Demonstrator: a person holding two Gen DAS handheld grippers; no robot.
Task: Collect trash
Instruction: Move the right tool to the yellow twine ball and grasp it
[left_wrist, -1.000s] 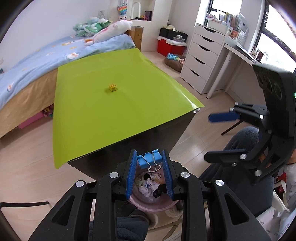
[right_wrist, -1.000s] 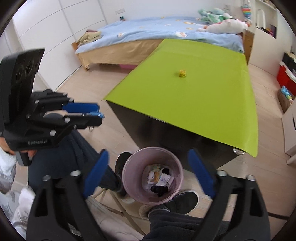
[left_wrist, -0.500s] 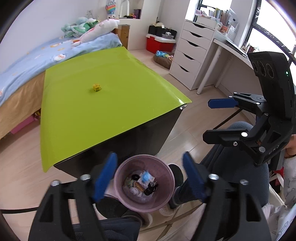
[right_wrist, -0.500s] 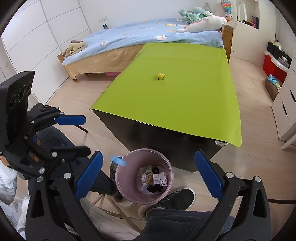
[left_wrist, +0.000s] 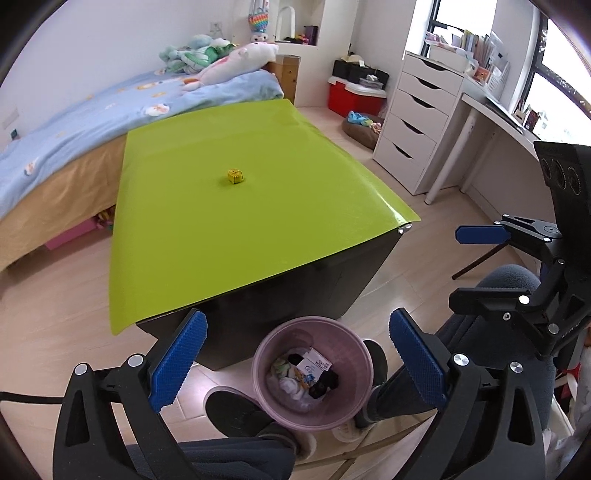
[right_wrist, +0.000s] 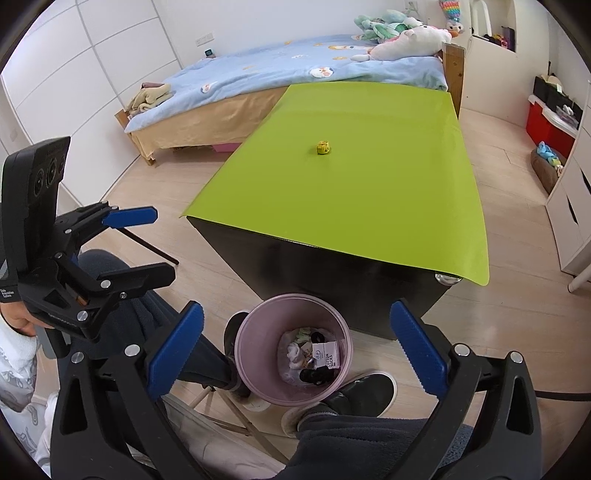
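A pink bin (left_wrist: 338, 406) (right_wrist: 258, 373) stands on the floor at the near end of the green-topped table (left_wrist: 236, 206) (right_wrist: 354, 192). It holds several bits of trash. A small yellow crumpled scrap (left_wrist: 235, 176) (right_wrist: 323, 148) lies near the middle of the table. My left gripper (left_wrist: 295, 363) is open and empty above the bin; it also shows in the right wrist view (right_wrist: 142, 245). My right gripper (right_wrist: 295, 349) is open and empty above the bin; it also shows in the left wrist view (left_wrist: 465, 264).
A bed (left_wrist: 74, 122) runs along the table's far left side. White drawers (left_wrist: 417, 122) and a desk (left_wrist: 498, 114) stand to the right. A red box (left_wrist: 354, 98) sits on the floor behind. The person's legs and shoes (right_wrist: 369, 391) surround the bin.
My left gripper was shut on a blue binder clip above the bin; it opened and the clip dropped in. Both grippers then lifted and drew back a little.
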